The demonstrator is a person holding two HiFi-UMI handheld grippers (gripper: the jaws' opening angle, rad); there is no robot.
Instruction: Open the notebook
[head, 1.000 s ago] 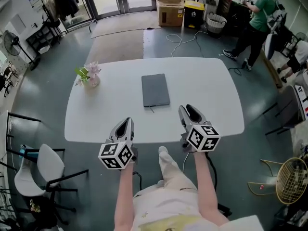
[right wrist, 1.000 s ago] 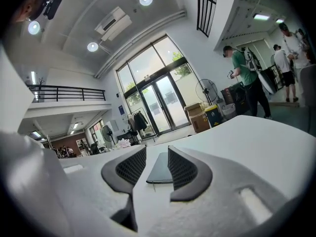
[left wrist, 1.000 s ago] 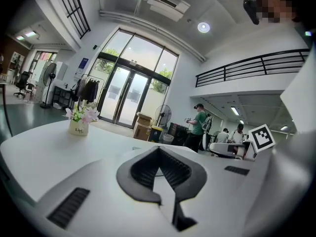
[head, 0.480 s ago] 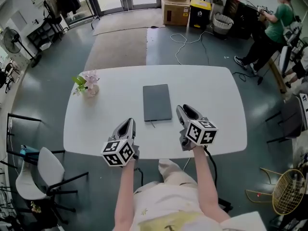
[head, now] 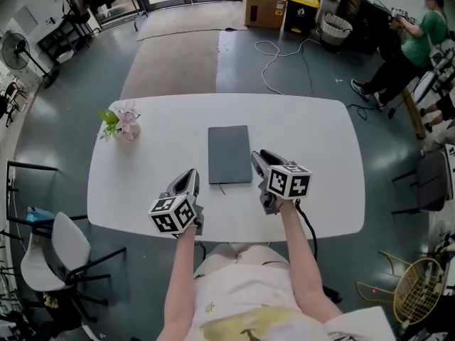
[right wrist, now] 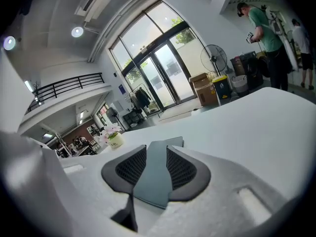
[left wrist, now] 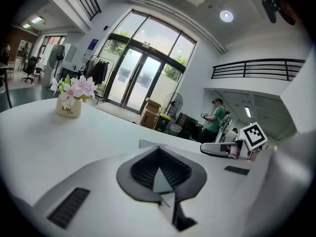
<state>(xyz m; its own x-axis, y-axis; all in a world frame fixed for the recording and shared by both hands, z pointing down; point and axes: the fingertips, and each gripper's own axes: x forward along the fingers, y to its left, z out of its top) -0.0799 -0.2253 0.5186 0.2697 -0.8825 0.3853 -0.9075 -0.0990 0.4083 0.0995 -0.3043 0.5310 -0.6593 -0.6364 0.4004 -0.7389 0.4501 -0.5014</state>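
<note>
A closed dark grey notebook (head: 229, 154) lies flat in the middle of the white table (head: 320, 141), with a thin strap or ribbon sticking out at its near edge. My right gripper (head: 257, 156) is just right of the notebook's near right corner. It is open by a narrow gap, through which the right gripper view shows the notebook (right wrist: 157, 174). My left gripper (head: 190, 178) hovers near the table's front edge, left of the notebook, with its fingertips together and nothing held. From the left gripper (left wrist: 158, 149), a sliver of the notebook (left wrist: 147, 143) shows beyond the jaws.
A small vase of pink flowers (head: 122, 123) stands at the table's far left. A white chair (head: 64, 247) is on the floor to the left. A person (head: 416, 38) stands far right by cardboard boxes (head: 264, 6). Cables run across the floor behind the table.
My right gripper has moved forward and left, up to the notebook's right edge. The left gripper has crept slightly forward. The notebook stays closed and has not moved.
</note>
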